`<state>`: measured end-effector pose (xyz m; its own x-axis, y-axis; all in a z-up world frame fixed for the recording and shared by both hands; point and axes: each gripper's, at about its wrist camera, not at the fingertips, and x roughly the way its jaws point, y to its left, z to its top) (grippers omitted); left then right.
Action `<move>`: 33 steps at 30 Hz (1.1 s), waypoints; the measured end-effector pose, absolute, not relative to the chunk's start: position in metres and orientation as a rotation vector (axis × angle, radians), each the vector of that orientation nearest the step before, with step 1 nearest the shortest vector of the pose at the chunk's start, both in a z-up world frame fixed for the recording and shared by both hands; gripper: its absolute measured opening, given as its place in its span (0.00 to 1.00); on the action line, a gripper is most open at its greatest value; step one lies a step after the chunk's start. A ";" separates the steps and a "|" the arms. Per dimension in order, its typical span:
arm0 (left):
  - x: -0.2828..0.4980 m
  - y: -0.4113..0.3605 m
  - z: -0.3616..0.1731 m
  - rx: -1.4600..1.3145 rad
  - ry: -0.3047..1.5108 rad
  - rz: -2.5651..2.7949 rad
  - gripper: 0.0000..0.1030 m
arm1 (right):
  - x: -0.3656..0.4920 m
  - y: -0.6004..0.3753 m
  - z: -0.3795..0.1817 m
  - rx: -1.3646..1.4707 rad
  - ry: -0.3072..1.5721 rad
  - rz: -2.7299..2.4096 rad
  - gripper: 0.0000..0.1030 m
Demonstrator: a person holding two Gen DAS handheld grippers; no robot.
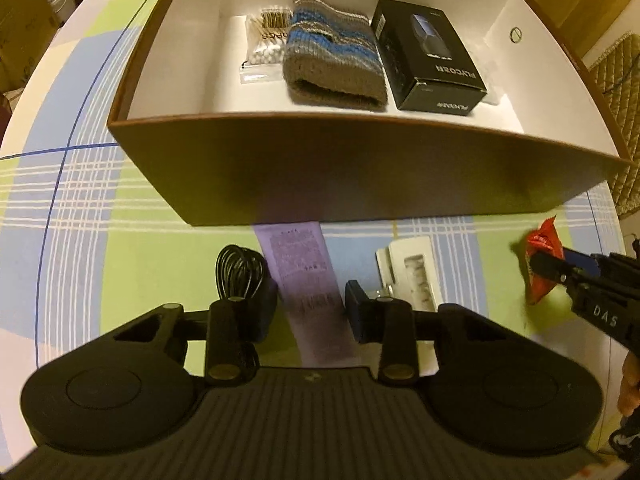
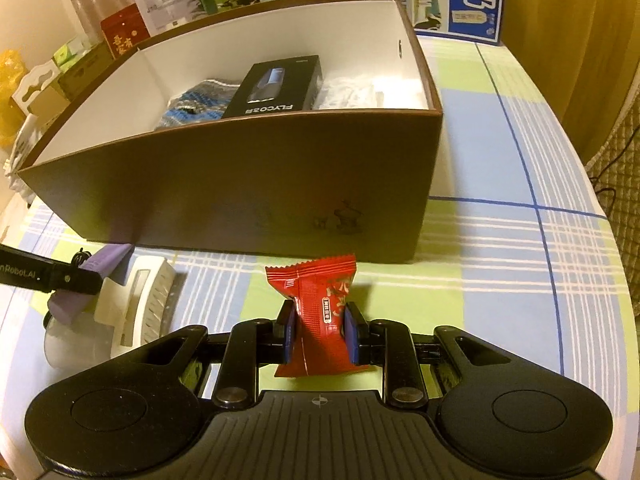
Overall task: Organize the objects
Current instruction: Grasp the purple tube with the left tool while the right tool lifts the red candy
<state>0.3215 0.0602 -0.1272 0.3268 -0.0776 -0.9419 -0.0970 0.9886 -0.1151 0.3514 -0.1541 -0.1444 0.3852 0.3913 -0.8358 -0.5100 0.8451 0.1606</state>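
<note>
The right hand-held gripper (image 2: 320, 328) is pinching a red snack packet (image 2: 318, 316) between its blue pads, holding it above the checked worktop (image 2: 520, 264) just in front of the brown box (image 2: 240, 188). The left hand-held gripper (image 1: 308, 312) is spreading wide around a purple tube (image 1: 308, 280) lying on the worktop beside a white tray (image 1: 412, 276). A knitted band (image 1: 332, 60) and black carton (image 1: 428, 56) are lying inside the box
</note>
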 end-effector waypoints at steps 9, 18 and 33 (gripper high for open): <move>0.328 0.060 -0.137 -0.172 1.264 0.019 0.33 | 0.350 -0.158 -0.144 -0.125 1.028 0.562 0.22; 0.335 0.064 -0.149 -0.142 1.258 0.047 0.29 | 0.346 -0.160 -0.140 -0.123 1.018 0.557 0.21; 0.305 0.078 -0.127 -0.159 1.195 0.062 0.29 | 0.335 -0.154 -0.118 -0.123 0.973 0.590 0.21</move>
<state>0.3047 0.0777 -0.1269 0.3665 -0.0362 -0.9297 -0.1314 0.9872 -0.0903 0.3348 -0.1537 -0.1177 0.4203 0.4156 -0.8067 -0.5230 0.8374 0.1589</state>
